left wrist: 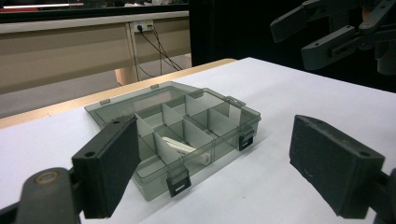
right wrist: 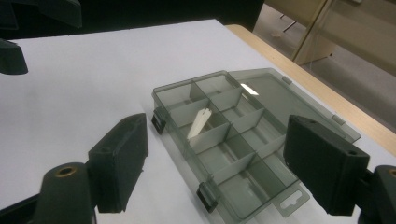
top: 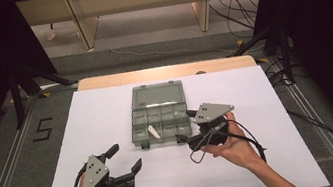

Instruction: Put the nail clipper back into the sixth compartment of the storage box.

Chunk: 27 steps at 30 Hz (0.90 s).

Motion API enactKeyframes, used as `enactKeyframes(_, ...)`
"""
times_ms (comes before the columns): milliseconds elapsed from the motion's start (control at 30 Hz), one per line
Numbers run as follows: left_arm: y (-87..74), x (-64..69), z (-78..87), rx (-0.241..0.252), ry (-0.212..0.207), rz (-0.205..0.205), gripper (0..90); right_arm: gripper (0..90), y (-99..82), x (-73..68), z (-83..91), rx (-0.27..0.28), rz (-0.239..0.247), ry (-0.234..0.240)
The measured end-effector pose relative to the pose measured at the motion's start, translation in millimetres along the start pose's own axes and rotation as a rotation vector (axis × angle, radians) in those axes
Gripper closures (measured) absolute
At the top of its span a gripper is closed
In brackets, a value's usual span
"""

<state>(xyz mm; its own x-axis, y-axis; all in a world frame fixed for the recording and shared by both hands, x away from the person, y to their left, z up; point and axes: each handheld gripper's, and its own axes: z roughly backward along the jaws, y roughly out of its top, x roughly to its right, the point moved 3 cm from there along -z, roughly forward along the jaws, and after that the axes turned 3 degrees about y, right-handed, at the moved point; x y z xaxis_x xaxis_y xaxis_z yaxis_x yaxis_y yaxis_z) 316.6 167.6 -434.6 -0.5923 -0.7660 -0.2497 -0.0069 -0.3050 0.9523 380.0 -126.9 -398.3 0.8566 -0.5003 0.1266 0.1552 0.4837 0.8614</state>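
Both tools wide open; organizer box [top: 159, 114] lid back, mid-table.

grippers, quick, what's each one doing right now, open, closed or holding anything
Left gripper: open, holding nothing, above the white table short of the box.
Right gripper: open, holding nothing, beside the box.

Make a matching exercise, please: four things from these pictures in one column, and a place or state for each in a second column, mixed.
Things:
1. compartment box
2. white piece
3. left tool
4. right tool

Places or states:
a. open, near the box's front right corner
b. lid open, lying flat behind it
c. open, above the table's front left part
d. lying in a front compartment

Pairs: 1-b, 2-d, 3-c, 4-a
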Motion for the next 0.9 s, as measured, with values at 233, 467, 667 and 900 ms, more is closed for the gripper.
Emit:
enactKeyframes(233, 0.0, -0.1, 1.0, -0.010, 0.002, 0.001, 15.7, 22.9, -6.4, -0.6, 7.4, 0.022, -0.013, -0.007)
enactKeyframes(467, 0.1, 0.0, 1.1, -0.010, 0.001, 0.001, 15.8, 22.7, -15.6, 1.8, 16.1, 0.042, -0.043, -0.013)
enactKeyframes(667, 0.4, 0.4, 0.9, -0.005, 0.001, 0.006, 15.8, 22.5, -23.8, 1.3, 23.2, 0.070, -0.047, -0.015)
enactKeyframes(900, 0.5, 0.2, 1.6, -0.007, 0.004, 0.006, 15.8, 20.6, -28.3, -2.7, 33.3, 0.113, -0.060, -0.037)
